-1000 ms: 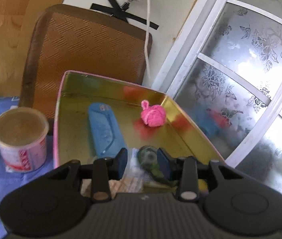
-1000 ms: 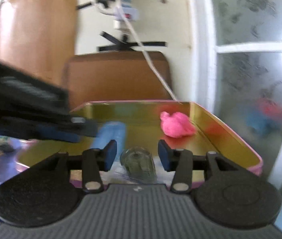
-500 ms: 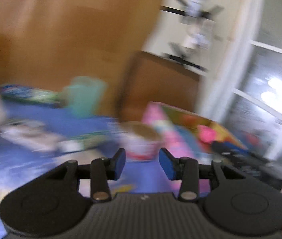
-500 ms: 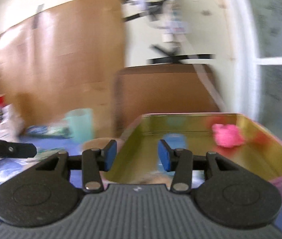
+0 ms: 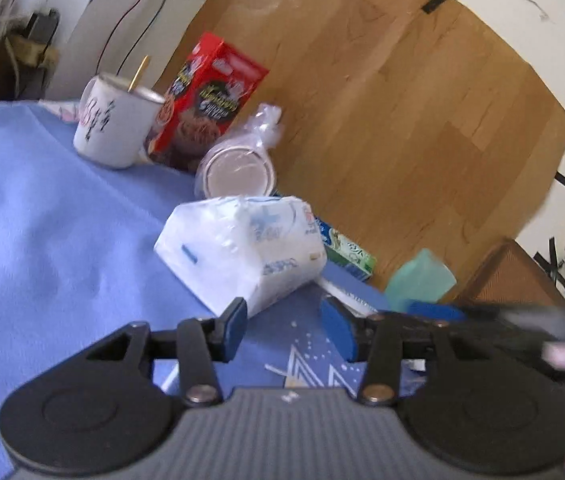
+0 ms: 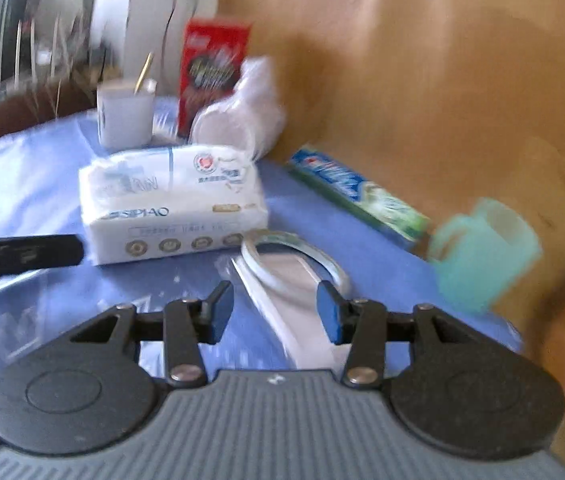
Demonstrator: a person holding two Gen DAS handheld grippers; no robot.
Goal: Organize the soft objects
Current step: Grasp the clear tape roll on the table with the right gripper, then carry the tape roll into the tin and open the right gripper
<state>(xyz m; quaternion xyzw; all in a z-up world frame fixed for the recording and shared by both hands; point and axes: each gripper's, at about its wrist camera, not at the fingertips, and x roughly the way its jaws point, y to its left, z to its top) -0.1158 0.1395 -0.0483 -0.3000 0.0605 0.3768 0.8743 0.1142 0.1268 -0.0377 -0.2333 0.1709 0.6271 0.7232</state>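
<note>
Left wrist: left tool [image 5: 284, 328] agape, empty, near tissue pack [image 5: 242, 252]; right tool [image 6: 275, 312] agape, empty.

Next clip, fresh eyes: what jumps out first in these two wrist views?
The white tissue pack lies mid-table on the blue tablecloth, straight ahead of both open, empty tongs, left and right. Behind it, by the wooden board, stand a red snack box and a white mug. A teal cup sits off to the right.
</note>
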